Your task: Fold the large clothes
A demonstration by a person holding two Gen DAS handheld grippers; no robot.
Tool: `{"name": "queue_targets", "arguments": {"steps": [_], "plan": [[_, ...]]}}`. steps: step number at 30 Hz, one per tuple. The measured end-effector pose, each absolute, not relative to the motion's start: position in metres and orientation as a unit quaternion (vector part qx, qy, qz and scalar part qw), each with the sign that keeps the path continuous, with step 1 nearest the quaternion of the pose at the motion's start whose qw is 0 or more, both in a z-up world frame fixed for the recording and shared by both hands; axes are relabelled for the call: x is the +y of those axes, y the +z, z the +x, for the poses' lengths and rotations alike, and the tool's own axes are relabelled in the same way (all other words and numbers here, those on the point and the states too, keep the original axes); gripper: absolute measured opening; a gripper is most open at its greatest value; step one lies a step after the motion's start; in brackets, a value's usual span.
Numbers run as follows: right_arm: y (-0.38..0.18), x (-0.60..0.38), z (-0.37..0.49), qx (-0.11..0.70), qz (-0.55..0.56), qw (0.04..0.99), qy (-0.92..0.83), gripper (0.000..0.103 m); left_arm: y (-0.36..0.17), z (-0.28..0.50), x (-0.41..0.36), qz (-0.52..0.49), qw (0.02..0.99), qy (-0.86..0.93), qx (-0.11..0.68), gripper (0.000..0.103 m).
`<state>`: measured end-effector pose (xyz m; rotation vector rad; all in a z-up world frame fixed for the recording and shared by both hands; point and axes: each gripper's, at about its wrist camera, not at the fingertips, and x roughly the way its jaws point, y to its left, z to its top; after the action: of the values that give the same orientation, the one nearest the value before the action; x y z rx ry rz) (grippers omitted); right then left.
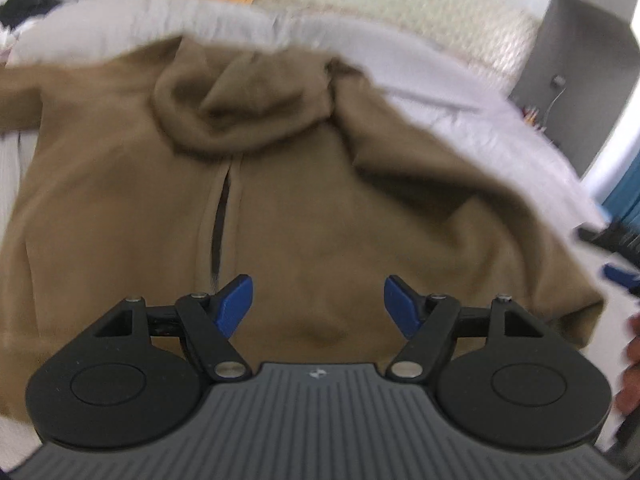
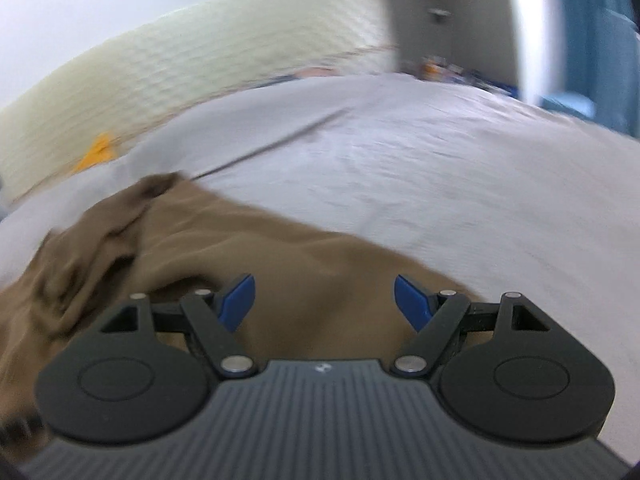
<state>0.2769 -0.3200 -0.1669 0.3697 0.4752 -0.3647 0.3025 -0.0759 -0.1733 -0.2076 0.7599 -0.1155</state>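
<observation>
A brown zip hoodie (image 1: pixel 304 200) lies spread face up on the pale grey bedsheet (image 1: pixel 500 132), hood bunched at the far end and its zip slit running down the front. My left gripper (image 1: pixel 318 304) hovers over the lower front of the hoodie, blue pads wide apart, nothing between them. In the right wrist view the hoodie (image 2: pixel 248 248) fills the lower left, one part crumpled at the left. My right gripper (image 2: pixel 324 304) stands open above the garment's right edge, holding nothing. The other gripper's blue tip (image 1: pixel 618 276) and a hand (image 1: pixel 632 364) show at the right edge of the left wrist view.
A cream quilted headboard (image 2: pixel 192 68) runs along the far side of the bed, with a yellow object (image 2: pixel 96 152) at its foot. A grey cabinet (image 1: pixel 580 76) stands at the far right. Bare sheet (image 2: pixel 460 184) stretches to the right of the hoodie.
</observation>
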Motion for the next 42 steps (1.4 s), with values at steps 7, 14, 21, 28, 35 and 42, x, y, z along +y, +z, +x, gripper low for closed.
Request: {"name": "queue_targets", "arguments": {"steps": [7, 14, 21, 28, 35, 42], "plan": [[-0.168, -0.36, 0.277, 0.235, 0.193, 0.906, -0.296, 0.08, -0.197, 0.305, -0.043, -0.101, 0.907, -0.054, 0.406, 0.076], [-0.212, -0.407, 0.279, 0.306, 0.328, 0.828, -0.335, 0.083, -0.198, 0.31, -0.036, -0.116, 0.903, -0.061, 0.409, 0.076], [-0.247, -0.402, 0.288, 0.328, 0.44, 0.795, -0.259, 0.085, -0.198, 0.312, -0.026, -0.163, 0.897, -0.065, 0.407, 0.076], [-0.236, -0.384, 0.294, 0.339, 0.396, 0.821, -0.232, 0.045, -0.197, 0.311, -0.022, -0.178, 0.896, -0.065, 0.402, 0.076], [-0.158, -0.4, 0.301, 0.305, 0.289, 0.88, -0.223, 0.029, -0.196, 0.307, -0.018, -0.196, 0.896, -0.064, 0.393, 0.076], [-0.08, -0.452, 0.369, 0.269, 0.17, 0.918, -0.239, 0.028, -0.195, 0.31, -0.018, -0.196, 0.904, -0.051, 0.377, 0.076]]}}
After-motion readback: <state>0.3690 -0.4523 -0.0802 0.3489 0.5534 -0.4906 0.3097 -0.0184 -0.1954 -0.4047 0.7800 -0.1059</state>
